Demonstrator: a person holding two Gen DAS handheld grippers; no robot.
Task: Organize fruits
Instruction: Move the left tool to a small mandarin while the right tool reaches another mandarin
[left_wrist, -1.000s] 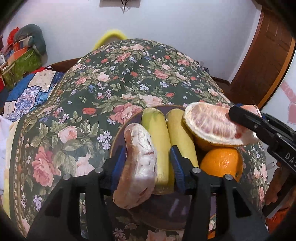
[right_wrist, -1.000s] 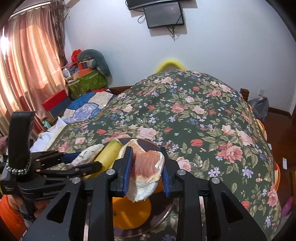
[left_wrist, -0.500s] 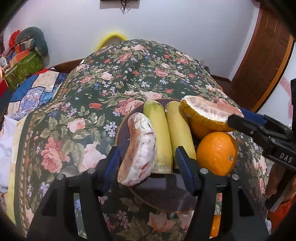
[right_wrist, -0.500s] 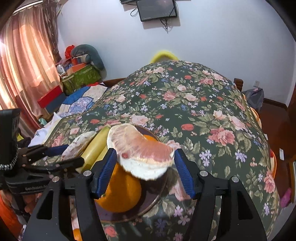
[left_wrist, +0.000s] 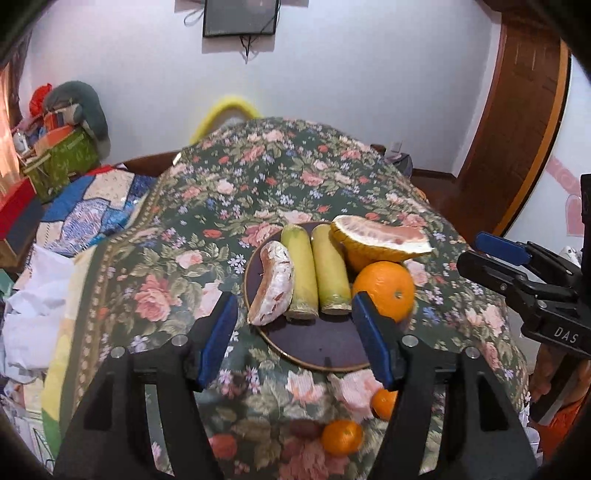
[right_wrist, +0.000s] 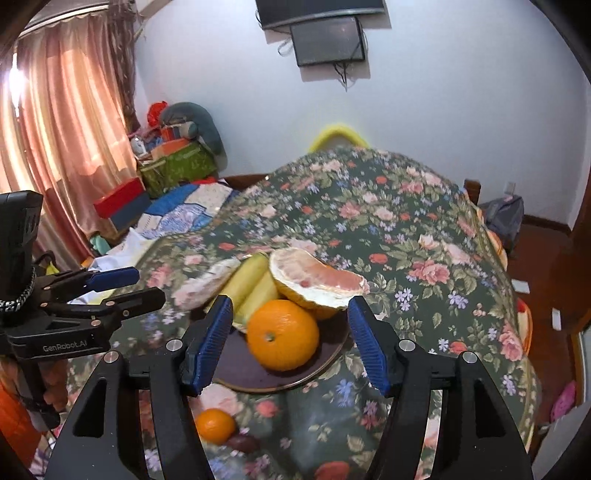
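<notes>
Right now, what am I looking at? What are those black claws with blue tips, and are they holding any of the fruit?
There is no robot: a person holds a hand tool in each hand, each with a camera looking along its two fingers. One picture comes from the left claw, the other from the right claw. Each sees the other tool at its edge. On the flowered tablecloth sits a dark plate with a pomelo wedge, two bananas, a larger pomelo piece and an orange. Two small tangerines lie off the plate. Neither claw holds anything; the left one's jaws are opening.
</notes>
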